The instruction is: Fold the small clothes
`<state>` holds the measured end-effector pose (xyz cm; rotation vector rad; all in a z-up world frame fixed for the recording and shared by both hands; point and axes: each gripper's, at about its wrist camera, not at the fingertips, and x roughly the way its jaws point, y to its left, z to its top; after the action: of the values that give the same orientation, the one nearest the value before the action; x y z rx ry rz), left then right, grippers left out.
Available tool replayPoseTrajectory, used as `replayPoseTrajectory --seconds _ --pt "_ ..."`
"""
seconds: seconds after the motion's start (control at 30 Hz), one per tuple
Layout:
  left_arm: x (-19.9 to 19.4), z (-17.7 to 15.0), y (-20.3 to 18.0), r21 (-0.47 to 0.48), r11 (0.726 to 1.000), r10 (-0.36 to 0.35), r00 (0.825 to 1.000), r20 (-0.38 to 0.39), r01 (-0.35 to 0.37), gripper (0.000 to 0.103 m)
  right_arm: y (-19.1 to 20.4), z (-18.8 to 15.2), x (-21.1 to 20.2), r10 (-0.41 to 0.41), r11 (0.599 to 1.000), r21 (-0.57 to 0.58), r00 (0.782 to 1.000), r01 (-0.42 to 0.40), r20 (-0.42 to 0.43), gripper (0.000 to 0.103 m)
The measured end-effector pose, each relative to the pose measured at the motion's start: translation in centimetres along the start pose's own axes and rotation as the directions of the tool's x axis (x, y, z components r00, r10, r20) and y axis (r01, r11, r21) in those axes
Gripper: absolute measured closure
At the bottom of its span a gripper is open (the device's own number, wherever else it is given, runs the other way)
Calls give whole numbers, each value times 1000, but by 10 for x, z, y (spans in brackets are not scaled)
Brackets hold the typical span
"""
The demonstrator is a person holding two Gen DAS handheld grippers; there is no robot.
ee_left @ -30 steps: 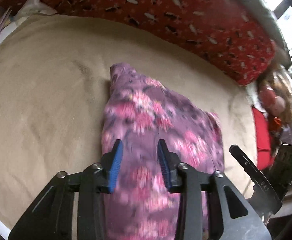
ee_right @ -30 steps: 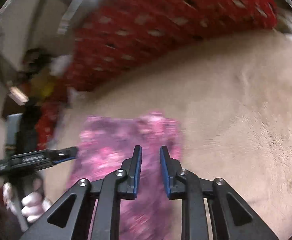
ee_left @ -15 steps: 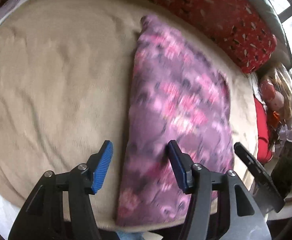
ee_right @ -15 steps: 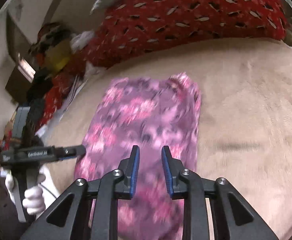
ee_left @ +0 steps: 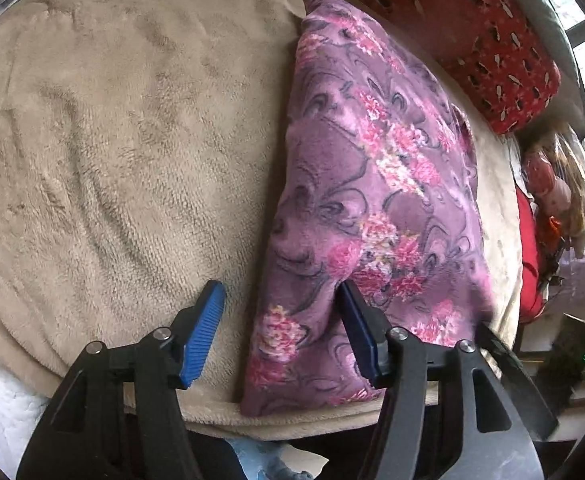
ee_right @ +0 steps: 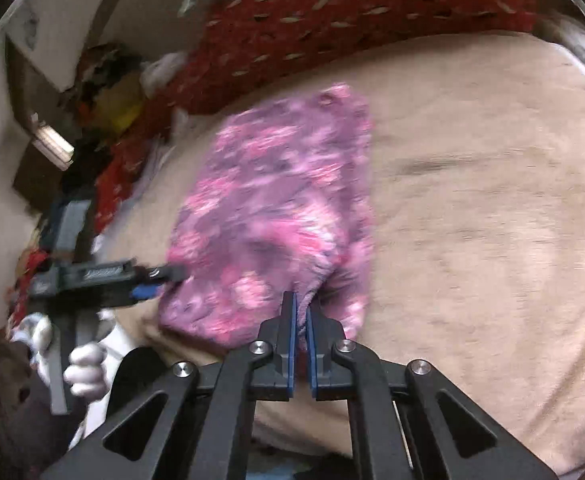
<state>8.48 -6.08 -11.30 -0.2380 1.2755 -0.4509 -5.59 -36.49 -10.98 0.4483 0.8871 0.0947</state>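
A purple fleece garment with pink flowers (ee_left: 372, 184) lies folded in a long strip on a beige blanket (ee_left: 112, 140). My left gripper (ee_left: 280, 300) is open and empty, with its jaws either side of the garment's near left edge. My right gripper (ee_right: 300, 304) is shut on a pinch of the garment (ee_right: 276, 216) at its near right edge, and the cloth bunches up at the pads. The left gripper also shows in the right wrist view (ee_right: 160, 276), beside the garment's left edge, held by a white-gloved hand.
A red patterned cushion (ee_left: 472, 28) runs along the far side of the blanket. Cluttered items, with a doll (ee_left: 552, 188), stand off the right edge. The blanket's near edge (ee_left: 292, 420) drops off just below the garment. White bedding (ee_left: 0, 400) shows at the lower left.
My left gripper has opened wide and let go of the garment, then drawn back toward the near edge. My right gripper has closed on the garment's near edge. The garment now lies stretched out long.
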Motion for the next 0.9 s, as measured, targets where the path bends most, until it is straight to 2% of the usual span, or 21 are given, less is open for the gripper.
replayPoseTrajectory --seconds 0.07,0.17,0.27,0.33,0.4,0.43,0.5,0.53,0.6,0.67,0.8,0.9 --pt "-3 -1 -1 15 1000 15 1000 -5 -15 44 -13 -5 14 -8 999 51 997 12 -74 96" --pt "-17 -3 -5 38 999 22 999 23 -23 44 -4 0 -6 15 998 64 1000 -15 8 88" --pt "-27 -3 -15 63 998 0 999 54 -4 44 19 12 -27 20 1000 -6 994 -19 105 84" --pt "-25 -2 -23 84 996 22 997 72 -28 43 33 21 -28 18 998 -65 988 -8 152 76" --pt "-15 -1 -25 88 994 56 996 63 -61 42 39 23 -17 6 995 -96 988 9 155 71" --pt "-5 0 -24 83 994 74 996 43 -77 42 39 23 -6 -15 994 -106 990 30 140 71" --pt "11 1 -20 69 994 88 996 13 -89 38 30 24 27 -84 990 -105 995 89 51 71" --pt "10 0 -19 73 993 86 996 27 -88 38 23 21 42 -101 991 -89 995 101 6 72" --pt "4 -2 -25 101 990 97 995 37 -100 38 14 20 38 -45 999 -10 999 45 29 71" --pt "-5 -2 -30 118 987 99 993 57 -105 38 13 27 30 -33 999 25 999 32 36 70" --pt "-21 12 -42 130 985 94 984 148 -114 38 29 47 13 -24 1000 -16 990 26 136 68" --pt "-11 26 -47 139 978 128 977 168 -152 38 41 60 25 -47 997 -53 989 55 140 65"
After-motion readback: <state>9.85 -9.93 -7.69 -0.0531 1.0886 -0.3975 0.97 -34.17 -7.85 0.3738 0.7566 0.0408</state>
